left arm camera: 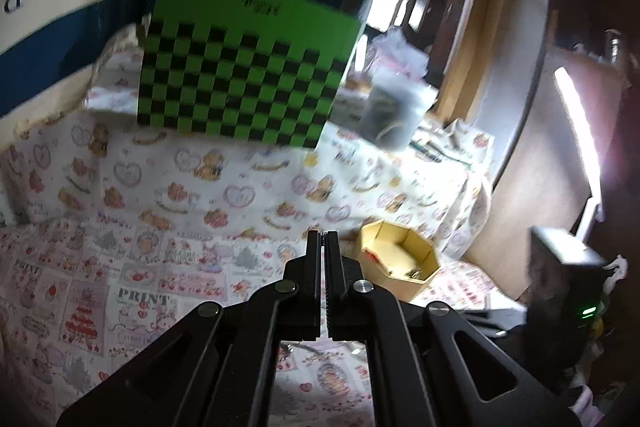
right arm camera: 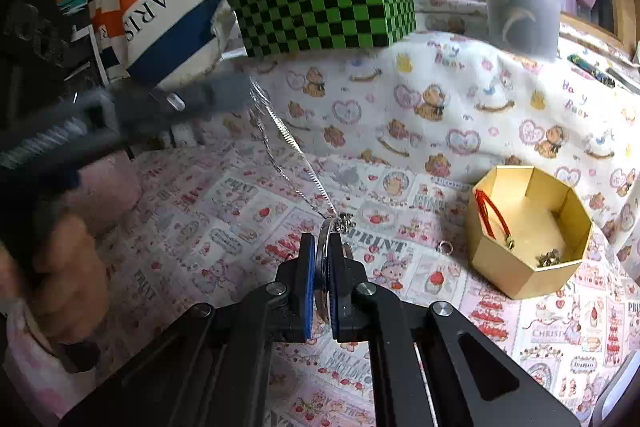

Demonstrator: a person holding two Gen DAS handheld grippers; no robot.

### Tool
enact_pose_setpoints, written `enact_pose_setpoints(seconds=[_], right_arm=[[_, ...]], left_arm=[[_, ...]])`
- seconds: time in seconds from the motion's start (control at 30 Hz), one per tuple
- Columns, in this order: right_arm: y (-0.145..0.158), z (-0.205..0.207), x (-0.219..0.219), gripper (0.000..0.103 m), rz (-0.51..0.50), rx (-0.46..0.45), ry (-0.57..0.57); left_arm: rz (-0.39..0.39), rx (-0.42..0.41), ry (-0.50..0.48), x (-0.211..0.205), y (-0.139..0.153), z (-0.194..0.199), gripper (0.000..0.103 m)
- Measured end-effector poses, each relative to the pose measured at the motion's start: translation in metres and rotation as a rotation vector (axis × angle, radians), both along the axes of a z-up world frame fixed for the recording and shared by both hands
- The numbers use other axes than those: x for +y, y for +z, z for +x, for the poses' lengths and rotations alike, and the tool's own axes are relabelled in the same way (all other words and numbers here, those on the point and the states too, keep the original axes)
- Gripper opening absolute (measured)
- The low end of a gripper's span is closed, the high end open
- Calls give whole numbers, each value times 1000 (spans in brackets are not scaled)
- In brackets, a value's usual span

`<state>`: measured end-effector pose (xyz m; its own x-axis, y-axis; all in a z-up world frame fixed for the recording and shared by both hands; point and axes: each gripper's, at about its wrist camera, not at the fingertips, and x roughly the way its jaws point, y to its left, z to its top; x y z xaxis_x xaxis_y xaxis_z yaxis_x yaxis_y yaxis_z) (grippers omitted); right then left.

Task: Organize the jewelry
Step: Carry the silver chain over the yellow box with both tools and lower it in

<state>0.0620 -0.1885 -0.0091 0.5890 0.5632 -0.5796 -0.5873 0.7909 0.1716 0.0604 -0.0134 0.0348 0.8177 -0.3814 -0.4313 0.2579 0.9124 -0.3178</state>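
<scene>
Right now your right gripper [right arm camera: 325, 259] is clenched on a round pendant [right arm camera: 322, 267], and its chain [right arm camera: 288, 143] runs taut up to your left gripper [right arm camera: 236, 93], whose tip is blurred there. The left wrist view shows those jaws pressed together, but whether they pinch the chain I cannot tell. The pendant hangs above the cloth [right arm camera: 224, 211]; the gold box [right arm camera: 528, 227] sits near, to the right, already holding a red cord [right arm camera: 493, 215] and small pieces. A loose ring [right arm camera: 445, 247] lies on the cloth just beside the box. Bring both grippers over the box together, keeping the chain off its rim. Lower the pendant first, then feed the chain in slack, so it does not snag or drag the box.
</scene>
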Motion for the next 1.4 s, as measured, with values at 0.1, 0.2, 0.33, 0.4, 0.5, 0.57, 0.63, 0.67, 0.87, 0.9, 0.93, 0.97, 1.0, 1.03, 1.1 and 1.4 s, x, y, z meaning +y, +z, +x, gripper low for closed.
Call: enact_pose_setpoints(seconds=[0.1,0.2,0.33,0.4,0.5,0.57,0.63,0.67,0.87,0.9,0.93,0.97,1.0,1.03,1.1,1.4], right_arm=[[4,-1,-3,7,17,1,-3],[10,-1,-10,7,40,-5,-18],[16,2,-22,7,67,-14,-52],[19,3,-29,7,83,-17,-69],[25,5,-40,7,104,-31,-106],[29,6,-47,7,108,-42,-127],[34,7,-55,7,120,-58,-154],[36,7,-59,7,125,-65,-165],[44,11,-81,7,124,-118,-271],[44,14,-85,7,128,-112,-288],[42,18,-91,7,137,-103,-313],[41,20,-94,7,143,-97,-329],[40,23,-97,7,150,-88,-354],[37,27,-101,7,150,-79,-375],[34,32,-107,7,143,-71,-397],[14,56,-144,7,253,70,-484]], left_arm=[[14,36,13,0,-10,7,1],[19,49,23,1,-14,9,1],[9,37,24,3,-13,7,1],[8,29,27,3,-11,5,1],[0,20,25,4,-7,3,1],[-3,6,22,4,-5,0,1],[3,-7,23,3,-1,-2,1],[14,-22,25,2,1,-4,1],[31,-53,-6,-9,17,-1,1],[56,-63,-3,-15,22,1,1],[80,-69,-4,-22,27,4,1],[92,-68,-19,-29,31,8,1],[96,-65,-46,-38,36,13,1],[98,-64,-67,-46,41,17,1],[111,-58,-105,-64,48,27,1],[210,39,-184,-129,35,79,1]])
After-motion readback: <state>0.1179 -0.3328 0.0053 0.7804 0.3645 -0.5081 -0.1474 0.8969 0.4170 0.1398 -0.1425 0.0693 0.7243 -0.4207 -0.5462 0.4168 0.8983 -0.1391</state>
